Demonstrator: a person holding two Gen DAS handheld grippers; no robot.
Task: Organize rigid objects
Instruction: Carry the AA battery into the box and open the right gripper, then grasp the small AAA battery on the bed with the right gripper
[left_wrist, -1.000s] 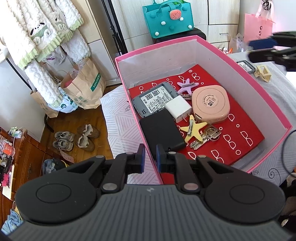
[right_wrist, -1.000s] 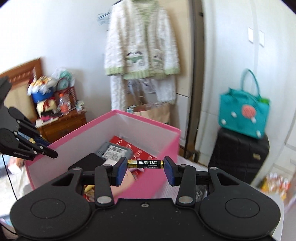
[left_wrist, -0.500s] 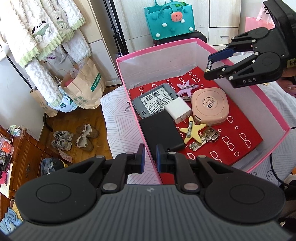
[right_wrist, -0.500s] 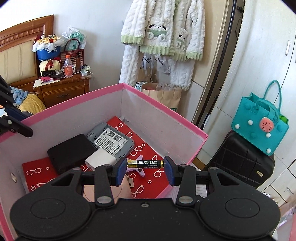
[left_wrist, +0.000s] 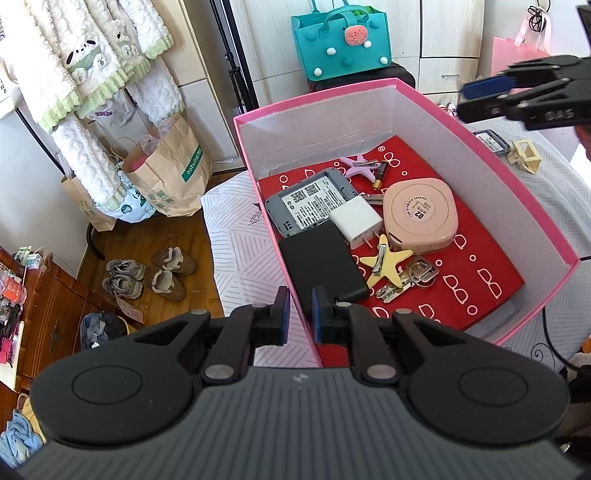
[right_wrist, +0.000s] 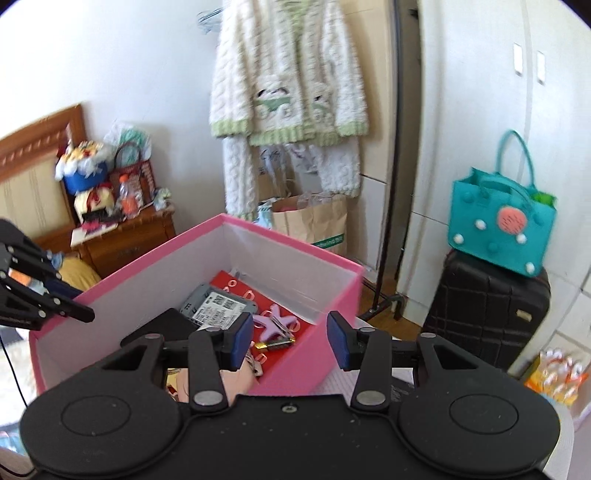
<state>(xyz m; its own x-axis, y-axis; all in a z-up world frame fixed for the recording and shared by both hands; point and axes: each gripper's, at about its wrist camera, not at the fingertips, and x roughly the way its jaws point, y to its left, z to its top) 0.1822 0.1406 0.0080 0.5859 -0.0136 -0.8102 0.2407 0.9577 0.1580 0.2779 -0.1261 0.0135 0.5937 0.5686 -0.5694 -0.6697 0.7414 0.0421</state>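
A pink box with a red patterned floor holds several rigid items: a grey router, a white charger, a black power bank, a pink round case, a yellow star clip, keys, a purple star clip and a battery. My left gripper is shut on the box's near wall. My right gripper is open and empty, above the box's far right side; it also shows in the left wrist view.
A second grey device and a cream hair claw lie on the grey bedcover right of the box. A teal bag sits on a black suitcase. Shoes and paper bags are on the floor at left.
My right gripper let go of the battery, which now lies in the box beside the purple star clip, then opened and drew back to the right. The left gripper has not moved.
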